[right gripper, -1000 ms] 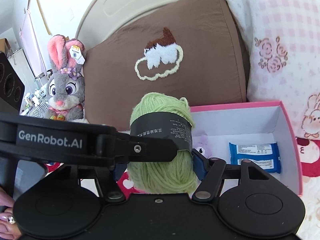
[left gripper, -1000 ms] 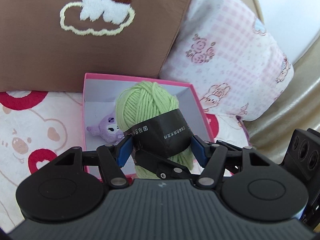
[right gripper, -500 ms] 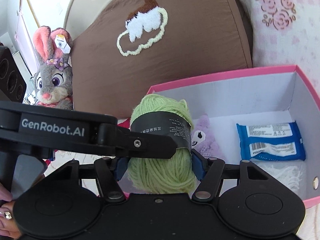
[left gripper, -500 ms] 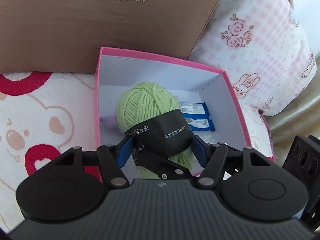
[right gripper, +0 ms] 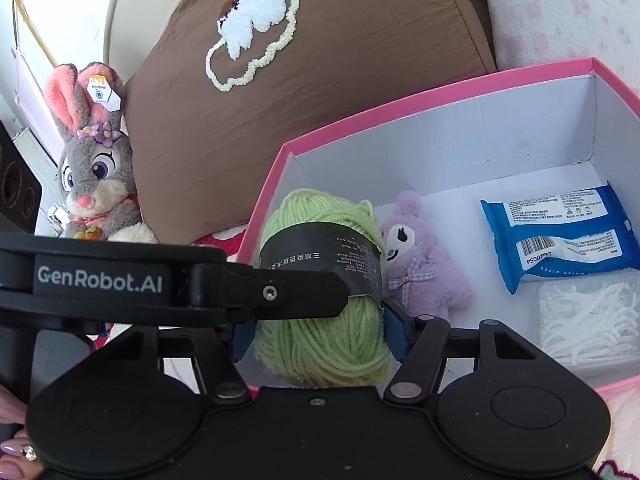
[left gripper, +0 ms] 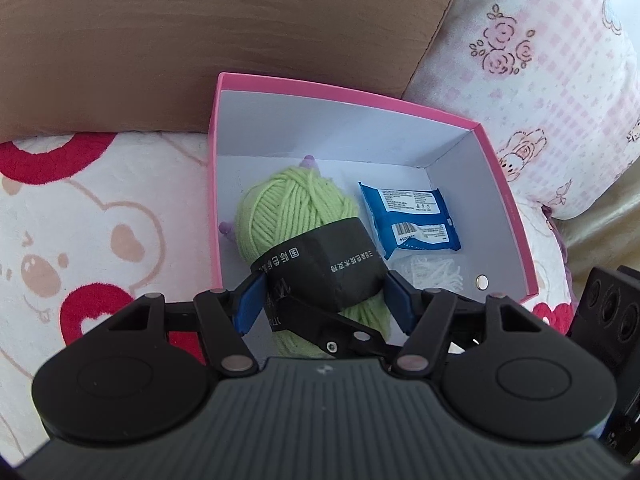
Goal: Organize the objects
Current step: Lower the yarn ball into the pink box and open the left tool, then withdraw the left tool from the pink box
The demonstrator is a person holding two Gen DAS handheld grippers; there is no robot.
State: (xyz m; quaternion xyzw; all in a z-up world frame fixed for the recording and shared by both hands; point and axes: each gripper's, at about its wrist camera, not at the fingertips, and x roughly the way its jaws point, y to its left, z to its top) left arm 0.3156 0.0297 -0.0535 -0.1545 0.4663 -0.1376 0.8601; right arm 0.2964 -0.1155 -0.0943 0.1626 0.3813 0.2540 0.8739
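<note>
1. Left wrist view: the left gripper (left gripper: 325,300) was closed to a middling width on the green yarn ball (left gripper: 292,208), with its blue pads pressed against the black paper band on either side. The ball hung over the pink box (left gripper: 348,94), above the box's left half and near its front wall. A black finger of the other gripper crossed under the band.
2. In the same view, the blue wipes pack (left gripper: 412,216) lay on the box floor in its right half. A clear bag of white pieces (left gripper: 432,276) sat in front of it, in the box's front right corner. Only the tips of a purple plush (left gripper: 310,162) showed from behind the yarn. The brown pillow (left gripper: 200,40) stood just behind the box.
3. Right wrist view: the right gripper (right gripper: 318,332) also appeared clamped on the ball (right gripper: 316,208), with pads on its lower half, though the left pad was partly hidden. The plush (right gripper: 420,264) lay on the box floor just right of the yarn, and a grey rabbit toy (right gripper: 96,172) sat well left of the box.
4. Judging from this, the step was to set the yarn into the box. To do it well, the ball should go straight down into the bare floor between the box's left wall and the plush. It should rest there before either grip opens. The pads should then open slowly so the loose band does not snag.
</note>
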